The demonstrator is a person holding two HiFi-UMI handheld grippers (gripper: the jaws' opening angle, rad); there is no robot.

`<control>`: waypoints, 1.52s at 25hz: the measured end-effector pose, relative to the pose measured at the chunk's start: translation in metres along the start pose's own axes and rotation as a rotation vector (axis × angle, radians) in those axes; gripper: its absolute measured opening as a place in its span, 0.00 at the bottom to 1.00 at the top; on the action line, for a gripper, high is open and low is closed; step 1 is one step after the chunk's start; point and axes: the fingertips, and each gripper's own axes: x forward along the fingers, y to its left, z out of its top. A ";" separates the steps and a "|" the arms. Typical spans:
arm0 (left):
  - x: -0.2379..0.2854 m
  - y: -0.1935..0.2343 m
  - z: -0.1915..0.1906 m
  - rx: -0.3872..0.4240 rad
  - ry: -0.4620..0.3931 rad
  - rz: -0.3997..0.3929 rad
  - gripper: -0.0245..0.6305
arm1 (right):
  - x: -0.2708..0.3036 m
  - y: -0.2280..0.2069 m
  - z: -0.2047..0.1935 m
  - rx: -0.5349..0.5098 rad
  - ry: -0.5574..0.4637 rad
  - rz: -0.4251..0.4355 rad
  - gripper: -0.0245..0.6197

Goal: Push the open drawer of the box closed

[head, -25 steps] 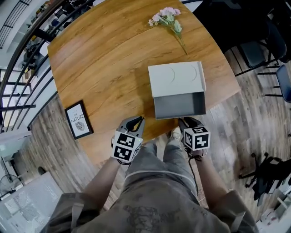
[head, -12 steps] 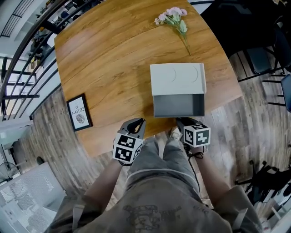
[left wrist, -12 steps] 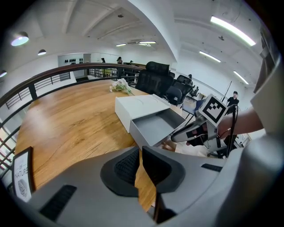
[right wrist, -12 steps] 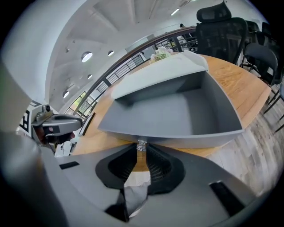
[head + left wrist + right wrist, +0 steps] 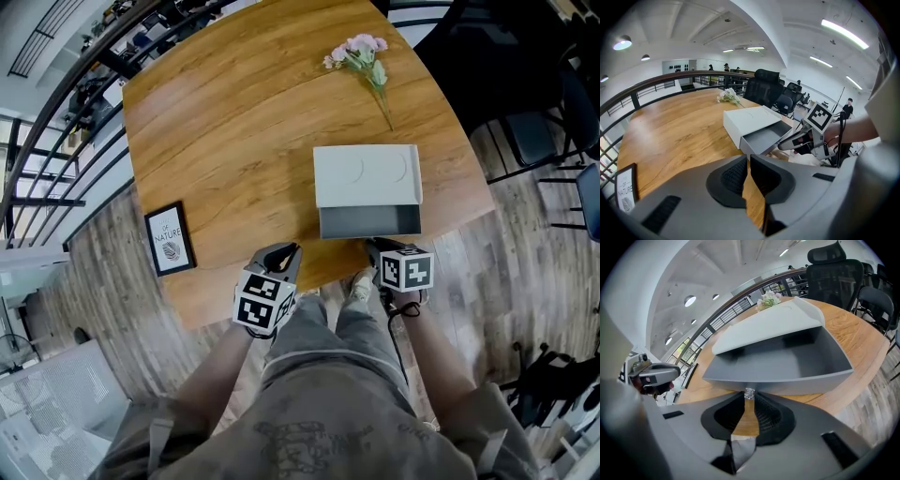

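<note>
Right gripper [image 5: 748,400]: pinched on knob [image 5: 749,393] at drawer front.
Drawer [image 5: 797,363]: dead ahead, part open, slide axis running straight away into box [image 5: 764,326] at table [image 5: 225,122] edge.
Left gripper [image 5: 746,164]: clenched empty, aside, farther off.

Head view: rear of drawer [image 5: 368,221] hidden inside box [image 5: 367,175]; right gripper [image 5: 379,247] tips covered by its own marker cube [image 5: 405,269], contact with drawer front not resolvable
Left gripper view: picture frame [image 5: 626,190] cut by left edge, print too small to read
Right gripper view: small silvery piece [image 5: 749,393] on drawer front at the jaw tips, kind unclear; left gripper [image 5: 672,371] only partly visible at left margin
</note>
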 end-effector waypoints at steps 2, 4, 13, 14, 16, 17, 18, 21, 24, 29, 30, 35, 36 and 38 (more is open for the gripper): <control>0.000 0.001 0.004 0.003 -0.005 0.000 0.09 | 0.003 0.001 0.005 0.006 0.003 0.005 0.16; 0.000 0.001 0.006 0.004 -0.008 -0.002 0.09 | 0.005 0.000 0.009 0.014 -0.001 0.001 0.16; -0.002 0.009 0.014 -0.003 -0.022 0.006 0.09 | 0.017 -0.012 0.049 0.024 -0.048 -0.053 0.16; -0.002 0.010 0.014 -0.002 -0.021 0.006 0.09 | 0.019 -0.014 0.054 0.028 -0.055 -0.059 0.16; -0.004 0.011 0.014 0.000 -0.022 0.006 0.09 | 0.022 -0.017 0.062 0.036 -0.065 -0.068 0.16; -0.004 0.013 0.014 0.000 -0.024 0.007 0.09 | 0.024 -0.018 0.065 0.034 -0.065 -0.071 0.16; -0.005 0.014 0.014 0.000 -0.025 0.008 0.09 | 0.025 -0.019 0.067 0.030 -0.063 -0.073 0.16; -0.007 0.018 0.015 -0.001 -0.033 0.009 0.09 | 0.027 -0.019 0.068 0.016 -0.065 -0.071 0.16; -0.009 0.020 0.017 0.002 -0.038 0.009 0.09 | 0.025 -0.020 0.067 0.018 -0.074 -0.090 0.17; -0.020 0.022 0.038 -0.017 -0.084 0.005 0.09 | -0.005 -0.013 0.083 0.016 -0.114 -0.124 0.19; -0.024 0.023 0.045 -0.011 -0.100 0.009 0.09 | -0.013 -0.009 0.087 0.012 -0.127 -0.115 0.19; -0.045 0.027 0.088 0.050 -0.197 0.025 0.09 | -0.062 0.020 0.118 -0.071 -0.232 -0.063 0.14; -0.051 0.028 0.096 0.063 -0.216 0.031 0.09 | -0.074 0.028 0.125 -0.092 -0.262 -0.054 0.14; -0.064 0.031 0.111 0.080 -0.257 0.042 0.09 | -0.098 0.046 0.140 -0.133 -0.326 -0.038 0.13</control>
